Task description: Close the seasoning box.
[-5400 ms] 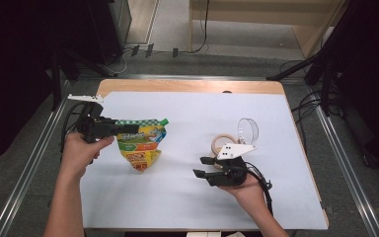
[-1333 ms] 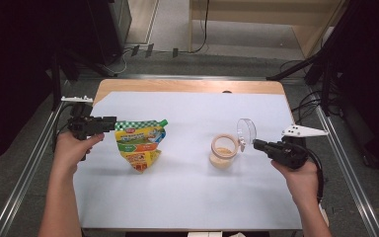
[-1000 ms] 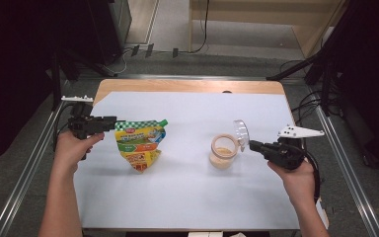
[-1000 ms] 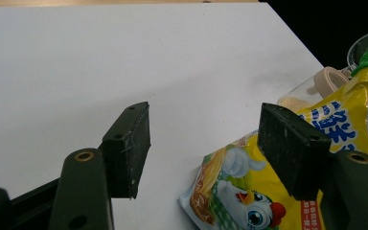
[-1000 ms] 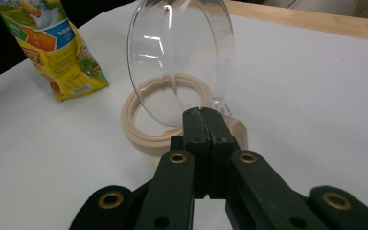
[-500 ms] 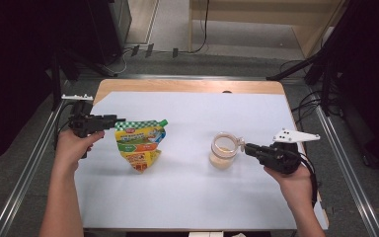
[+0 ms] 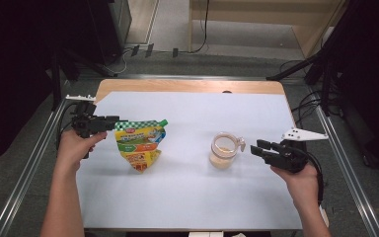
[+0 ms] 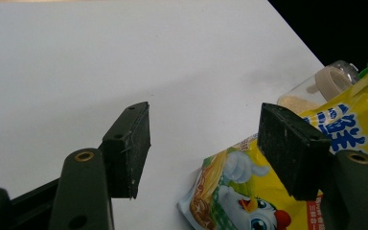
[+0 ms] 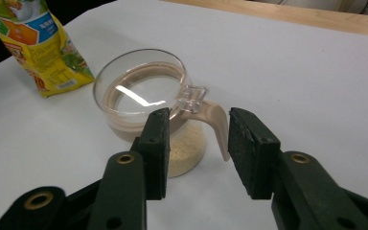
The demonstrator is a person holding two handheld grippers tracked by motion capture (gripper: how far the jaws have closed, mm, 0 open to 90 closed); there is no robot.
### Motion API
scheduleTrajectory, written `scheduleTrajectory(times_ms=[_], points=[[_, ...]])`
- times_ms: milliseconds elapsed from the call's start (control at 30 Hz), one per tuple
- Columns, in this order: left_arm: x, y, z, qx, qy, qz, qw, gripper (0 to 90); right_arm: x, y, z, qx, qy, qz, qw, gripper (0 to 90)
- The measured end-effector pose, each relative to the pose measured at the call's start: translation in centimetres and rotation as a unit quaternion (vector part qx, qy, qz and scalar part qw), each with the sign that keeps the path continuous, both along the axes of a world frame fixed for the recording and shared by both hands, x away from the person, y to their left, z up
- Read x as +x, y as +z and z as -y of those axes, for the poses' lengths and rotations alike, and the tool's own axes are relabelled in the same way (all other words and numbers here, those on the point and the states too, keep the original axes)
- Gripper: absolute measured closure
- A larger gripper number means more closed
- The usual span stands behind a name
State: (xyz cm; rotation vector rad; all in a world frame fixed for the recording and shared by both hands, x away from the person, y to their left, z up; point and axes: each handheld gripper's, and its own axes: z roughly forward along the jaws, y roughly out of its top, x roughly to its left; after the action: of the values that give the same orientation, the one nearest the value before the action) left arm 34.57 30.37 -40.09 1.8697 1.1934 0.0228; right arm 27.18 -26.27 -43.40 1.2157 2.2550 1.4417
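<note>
Step in hand: the right hand-held gripper [image 7: 257, 148] is letting go of the jar's lid — its jaws have just been opening, and now stand partly apart either side of the beige handle, neither pad pressing it.
Jar: a small clear jar [image 7: 223, 151] with pale grains in the bottom, lid down on top, standing on the right half of the tabletop [image 7: 197, 197], nearer its right edge than its left.
How to finish it well: my read — spread the jaws a touch more before drawing back toward the right edge, straight along the handle's line, so no pad hooks the beige tab [image 9: 214, 125] and drags or tips the jar.
Left hand-held gripper: it [image 7: 112, 120] sits at the left edge, jaws fairly wide, at the top of the pouch; in the left gripper view the pouch lies past the pads, not pinched — nothing is held.
Pouch: a yellow spouted pouch [image 7: 139, 144] with a green cap, lying flat on the left half of the tabletop, well apart from the jar.
In the way: little — bare white surface between jar and pouch. The right gripper's cable trails off behind the wrist, clear of the jar.
Around: dark stands and cables on the floor beyond the far edge, no bother here.
</note>
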Motion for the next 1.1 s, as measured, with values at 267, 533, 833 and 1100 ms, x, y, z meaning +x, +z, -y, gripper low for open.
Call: scheduleTrajectory(times_ms=[267,533,833,1100], points=[[0.1,-0.2,0.0,0.005,-0.001,-0.004,1.0,36.7,0.3,-0.7,1.2,0.005,-0.017,0.005,0.9998,48.1],[0.1,-0.3,0.1,0.009,-0.001,-0.008,0.9999,36.7,0.7,-1.7,2.3,0.01,-0.028,0.01,0.9995,39.8],[0.2,-0.4,0.2,0.009,-0.004,-0.01,0.9999,36.7,1.1,-3.5,2.9,-0.003,-0.046,0.021,0.9987,32.1],[0.3,-0.6,0.4,0.01,-0.007,-0.013,0.9998,36.7,2.0,-4.9,3.6,-0.005,-0.068,0.013,0.9976,29.4]])
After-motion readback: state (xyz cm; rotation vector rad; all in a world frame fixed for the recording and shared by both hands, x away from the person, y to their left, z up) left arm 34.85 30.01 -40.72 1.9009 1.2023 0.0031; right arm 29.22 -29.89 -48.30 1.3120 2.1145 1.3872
